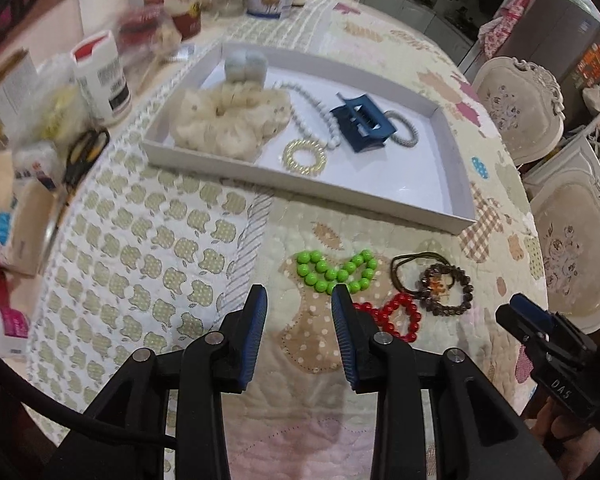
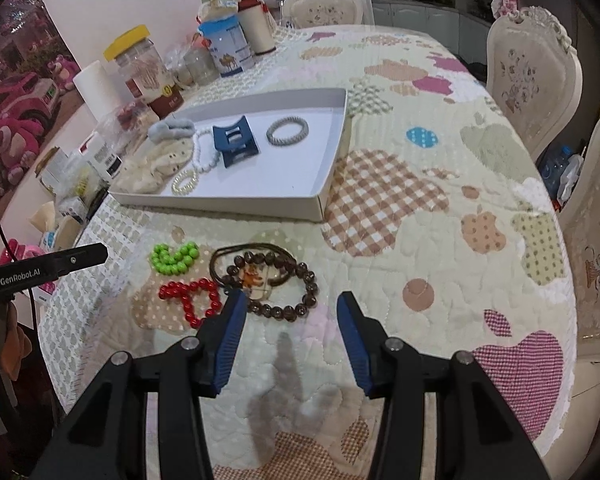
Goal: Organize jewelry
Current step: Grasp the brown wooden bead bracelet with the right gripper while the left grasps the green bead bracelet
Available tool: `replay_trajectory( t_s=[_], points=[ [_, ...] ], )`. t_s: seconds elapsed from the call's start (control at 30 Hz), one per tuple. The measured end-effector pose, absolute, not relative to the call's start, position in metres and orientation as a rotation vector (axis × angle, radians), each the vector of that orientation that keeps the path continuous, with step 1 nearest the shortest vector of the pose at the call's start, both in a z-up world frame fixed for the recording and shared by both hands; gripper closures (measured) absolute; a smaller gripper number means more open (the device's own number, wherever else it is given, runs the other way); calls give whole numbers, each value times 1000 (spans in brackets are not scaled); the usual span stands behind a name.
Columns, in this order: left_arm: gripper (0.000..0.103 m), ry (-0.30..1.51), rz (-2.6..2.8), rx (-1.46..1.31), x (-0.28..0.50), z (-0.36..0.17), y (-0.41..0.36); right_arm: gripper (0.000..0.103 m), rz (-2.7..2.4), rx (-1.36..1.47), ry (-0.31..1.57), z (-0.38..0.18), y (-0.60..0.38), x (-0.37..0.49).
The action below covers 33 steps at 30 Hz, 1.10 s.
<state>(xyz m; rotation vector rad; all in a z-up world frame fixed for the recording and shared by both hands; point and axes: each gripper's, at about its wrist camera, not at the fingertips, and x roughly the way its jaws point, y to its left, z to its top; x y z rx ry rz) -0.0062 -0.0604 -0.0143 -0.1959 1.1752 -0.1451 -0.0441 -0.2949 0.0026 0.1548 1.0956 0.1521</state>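
"GenRobot.AI" lettering marks the left hand-held gripper [image 2: 80,258]; "DAS" the right [image 1: 516,312].

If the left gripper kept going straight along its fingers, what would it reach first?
Most likely the green bead bracelet, lying on the quilt right ahead of the open left gripper; the white tray lies beyond. Depth is uncertain.

Glossy green beads [image 1: 334,271], glossy red beads [image 2: 190,298], dark wood-like bracelet [image 2: 278,286], matt white card tray [image 2: 332,168], fluffy cream cloth scrunchie [image 1: 228,118], quilted cloth counter cover [image 2: 420,240], ribbed blue claw pads [image 1: 256,336].
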Motion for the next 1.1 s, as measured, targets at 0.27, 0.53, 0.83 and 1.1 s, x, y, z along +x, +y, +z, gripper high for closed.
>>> replay_trajectory(
  t_s=[0.27, 0.53, 0.83, 1.1],
  points=[
    [62, 1215, -154, -220, 16, -34, -54, 54, 131, 138, 1137, -30, -294, -33],
    [60, 1263, -195, -148, 33, -54, -70, 80, 81, 94, 1135, -47, -294, -21],
    [60, 1281, -239, -69, 36, -64, -81, 86, 51, 111, 1143, -46, -304, -19],
    [92, 1252, -277, -3, 39, -65, -90, 88, 55, 101, 1117, -48, -299, -13]
  ],
)
